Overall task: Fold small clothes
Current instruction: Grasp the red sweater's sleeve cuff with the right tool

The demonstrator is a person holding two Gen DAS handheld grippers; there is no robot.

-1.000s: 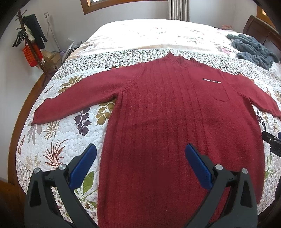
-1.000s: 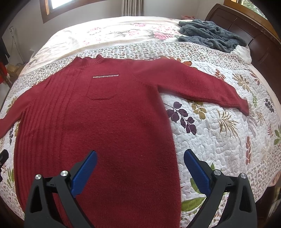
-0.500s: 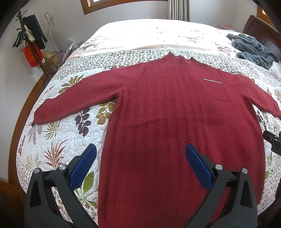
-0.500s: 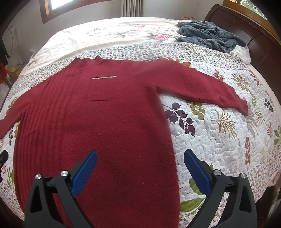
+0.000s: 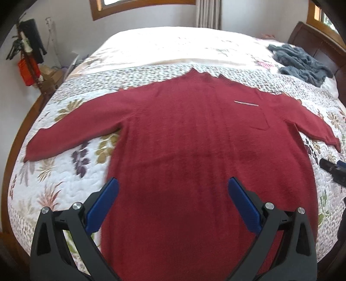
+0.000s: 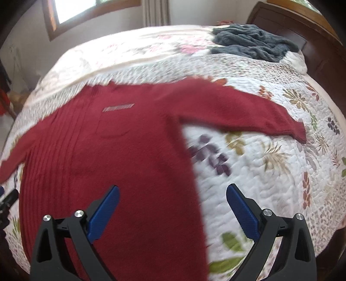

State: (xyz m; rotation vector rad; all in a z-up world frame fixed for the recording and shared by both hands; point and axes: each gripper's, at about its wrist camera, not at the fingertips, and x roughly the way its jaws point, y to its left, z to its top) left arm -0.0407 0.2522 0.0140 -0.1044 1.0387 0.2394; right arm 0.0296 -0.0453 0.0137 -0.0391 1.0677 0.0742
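One red sweater (image 5: 194,151) flat on the quilted bed (image 5: 64,173), one grey garment (image 6: 248,43) behind, left tongs (image 5: 173,194) and right tongs (image 6: 173,201) both spread, empty

Red sweater (image 6: 121,155) spread flat on a floral quilt (image 6: 259,173), front up, chest pocket (image 6: 112,127) under a thin pale strip. One sleeve (image 6: 244,112) stretched out to the right, cuff resting on the quilt. Right gripper (image 6: 173,194) above the sweater's lower right edge — blue fingers (image 6: 103,211) wide apart, nothing between them. Grey blanket (image 6: 250,43) bunched at the far end, beside a dark wooden headboard (image 6: 302,30). Window (image 6: 75,13) and curtain (image 6: 155,10) beyond — whole view blurred.
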